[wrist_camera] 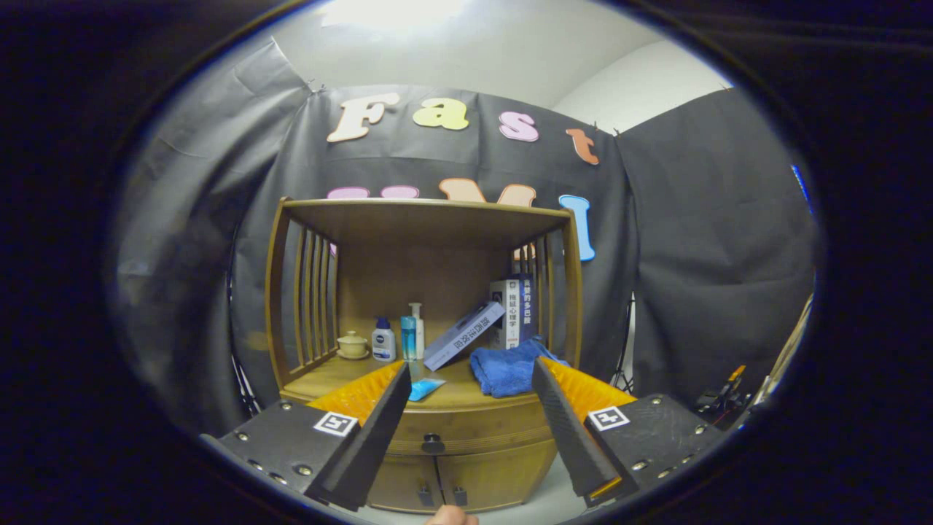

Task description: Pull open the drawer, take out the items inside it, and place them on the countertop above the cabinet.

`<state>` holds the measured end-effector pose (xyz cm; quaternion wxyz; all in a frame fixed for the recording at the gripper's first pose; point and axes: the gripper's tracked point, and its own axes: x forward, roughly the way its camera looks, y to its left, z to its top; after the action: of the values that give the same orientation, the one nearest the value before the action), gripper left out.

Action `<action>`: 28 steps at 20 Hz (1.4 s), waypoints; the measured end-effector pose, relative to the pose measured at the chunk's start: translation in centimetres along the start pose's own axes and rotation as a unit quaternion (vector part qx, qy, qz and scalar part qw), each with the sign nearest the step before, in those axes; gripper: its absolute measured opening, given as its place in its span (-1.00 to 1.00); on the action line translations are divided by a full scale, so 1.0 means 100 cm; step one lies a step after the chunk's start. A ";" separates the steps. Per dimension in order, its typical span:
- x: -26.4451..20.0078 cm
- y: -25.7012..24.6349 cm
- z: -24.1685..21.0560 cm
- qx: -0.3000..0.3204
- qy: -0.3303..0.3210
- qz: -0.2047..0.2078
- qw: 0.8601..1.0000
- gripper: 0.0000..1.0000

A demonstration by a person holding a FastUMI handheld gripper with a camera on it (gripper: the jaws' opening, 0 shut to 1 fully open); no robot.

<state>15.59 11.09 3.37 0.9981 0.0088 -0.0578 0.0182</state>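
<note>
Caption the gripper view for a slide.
Open gripper faces the closed drawer's knob; blue cloth and bottles sit on the countertop.

We see the gripper (466,437) with fingers spread wide, the drawer (466,430) with its knob (433,442) between them at twelve o'clock. On the countertop (328,375) above sit — toward ten o'clock — a lidded cup (353,344) and three bottles (383,340); a leaning book (463,335) at twelve; upright books (514,312) and a folded cloth (510,370) toward one. A tube (425,389) lies at the front edge — cabinet doors (437,485) sit below the drawer.
</note>
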 end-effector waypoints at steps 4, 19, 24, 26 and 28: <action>0.000 -0.001 0.002 0.000 -0.002 -0.001 1.000 0.98; 0.001 -0.006 -0.010 0.003 0.014 -0.003 1.000 0.98; 0.003 -0.003 -0.014 0.001 0.020 0.001 1.000 0.98; 0.003 -0.004 -0.013 0.001 0.019 0.000 1.000 0.98; 0.003 -0.003 -0.013 0.003 0.018 0.001 1.000 0.98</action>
<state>16.10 10.81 2.11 0.9990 0.0114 -0.0397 0.0196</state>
